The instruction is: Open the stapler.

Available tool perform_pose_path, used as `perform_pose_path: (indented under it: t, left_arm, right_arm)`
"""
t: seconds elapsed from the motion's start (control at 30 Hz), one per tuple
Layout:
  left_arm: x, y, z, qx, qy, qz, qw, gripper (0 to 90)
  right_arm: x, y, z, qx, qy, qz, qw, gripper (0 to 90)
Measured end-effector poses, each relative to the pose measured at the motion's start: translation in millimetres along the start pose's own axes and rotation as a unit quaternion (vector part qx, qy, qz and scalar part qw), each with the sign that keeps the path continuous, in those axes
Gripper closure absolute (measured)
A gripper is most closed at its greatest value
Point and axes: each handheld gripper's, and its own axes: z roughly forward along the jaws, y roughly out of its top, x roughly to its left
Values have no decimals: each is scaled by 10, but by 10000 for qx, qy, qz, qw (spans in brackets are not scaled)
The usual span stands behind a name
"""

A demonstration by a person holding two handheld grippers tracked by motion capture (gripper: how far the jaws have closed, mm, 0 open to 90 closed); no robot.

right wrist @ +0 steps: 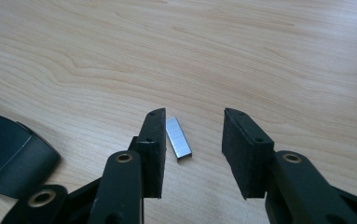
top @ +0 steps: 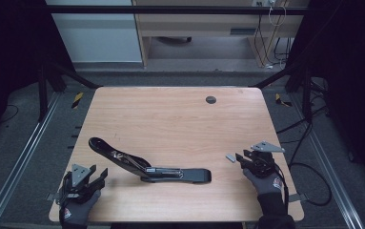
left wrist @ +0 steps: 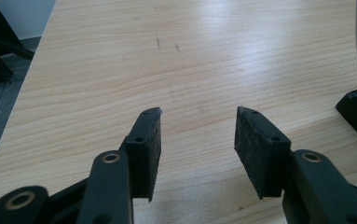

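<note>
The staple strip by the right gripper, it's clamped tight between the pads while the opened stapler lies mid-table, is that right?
Not clamped. The right gripper view shows the staple strip lying loose on the table between the right gripper's open pads. The opened stapler does lie mid-table.

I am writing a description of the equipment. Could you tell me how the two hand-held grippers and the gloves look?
Both the left gripper and the right gripper are black, each with two flat rectangular jaws faced with dark textured pads and brass-coloured pivot rivets. A grey three-cornered plate sits on top of each. A black cable trails from the right one. The hands wear dark gloves with a small red-and-white marking.
</note>
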Motion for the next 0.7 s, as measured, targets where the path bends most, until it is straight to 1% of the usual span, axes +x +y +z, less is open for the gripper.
perform_pose_path:
  t: [0.13, 0.23, 0.27, 0.33, 0.37, 0.4, 0.43, 0.47, 0.5, 0.53, 0.57, 0.6, 0.63, 0.67, 0.7]
  left_arm:
    - [-13, 5, 10, 10, -3, 45, 10000, 531]
    - [-20, 0, 21, 56, 15, 68, 10000, 535]
    - [-19, -1, 22, 61, 18, 62, 10000, 535]
    - [-16, 0, 24, 78, 37, 72, 9999, 535]
    - [-15, 0, 24, 84, 47, 74, 9999, 535]
    - [-11, -1, 26, 97, 47, 59, 9999, 535]
    - [-8, -2, 29, 98, 57, 48, 9999, 533]
    - [-5, -3, 30, 110, 57, 42, 9999, 532]
    - [-3, -6, 34, 121, 48, 26, 9999, 532]
    - [-1, -8, 35, 130, 62, 32, 9999, 530]
    - [1, -9, 40, 144, 61, 21, 9999, 527]
    - [2, -10, 44, 162, 64, 8, 9998, 526]
    - [4, -11, 49, 167, 73, 28, 9998, 524]
    - [4, -12, 51, 175, 70, 33, 9998, 523]
    - [1, -13, 53, 177, 69, 37, 9998, 522]
  right_arm:
    - [-1, 41, 39, 32, 18, -53, 10000, 616]
    - [5, 72, 84, 114, 21, -98, 9999, 630]
    - [14, 89, 108, 186, 33, -94, 9998, 639]
    - [21, 102, 144, 235, 55, -163, 9996, 652]
    - [33, 111, 161, 307, 76, -174, 9993, 664]
    - [36, 114, 183, 354, 45, -237, 9991, 670]
    - [41, 122, 230, 447, 94, -265, 9986, 676]
    - [46, 123, 251, 492, 113, -233, 9985, 680]
    - [41, 122, 267, 515, 142, -254, 9982, 685]
    - [41, 117, 287, 553, 170, -215, 9981, 685]
    - [34, 107, 306, 574, 152, -266, 9979, 685]
    - [35, 102, 325, 608, 162, -256, 9977, 685]
    - [34, 93, 345, 633, 170, -308, 9974, 685]
    - [42, 93, 356, 715, 164, -295, 9969, 685]
    - [42, 91, 368, 713, 165, -332, 9968, 685]
